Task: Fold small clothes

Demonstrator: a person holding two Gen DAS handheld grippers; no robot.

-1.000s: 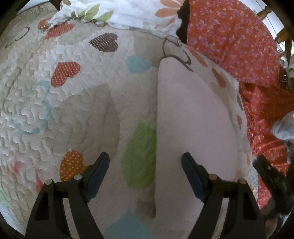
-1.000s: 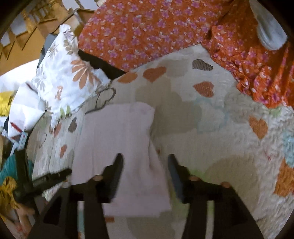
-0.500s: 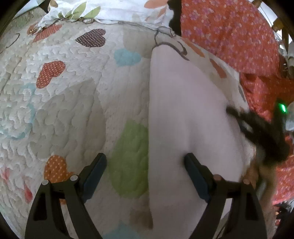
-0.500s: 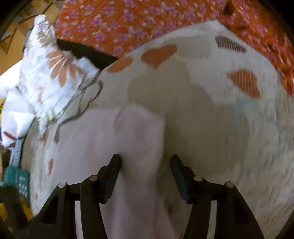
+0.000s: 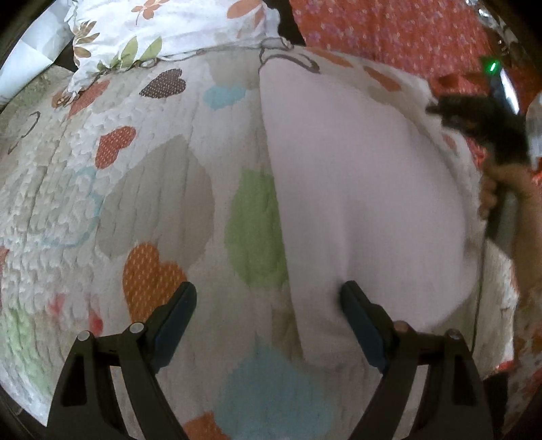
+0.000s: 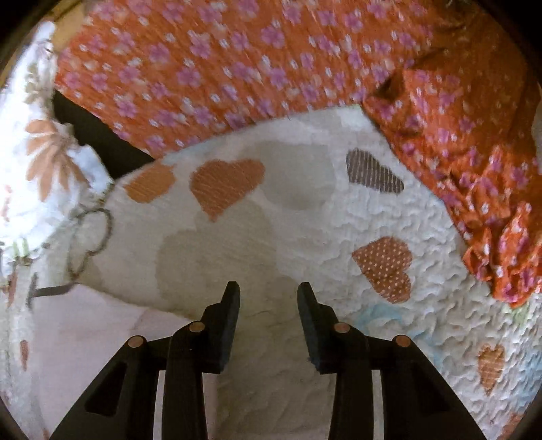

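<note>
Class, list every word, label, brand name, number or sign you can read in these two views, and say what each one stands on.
None: no readable text in either view.
The quilt bears only heart patches.
The orange fabric and the pillow bear only flower prints.
The pale pink garment is plain.

no readable text, labels, brands or numbers anywhere

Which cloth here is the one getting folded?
Find the white quilt dotted with coloured hearts. On it, right of a green heart, lies a pale pink cloth. It is plain, whereas the quilt, the orange cloth and the pillow are all patterned.
</note>
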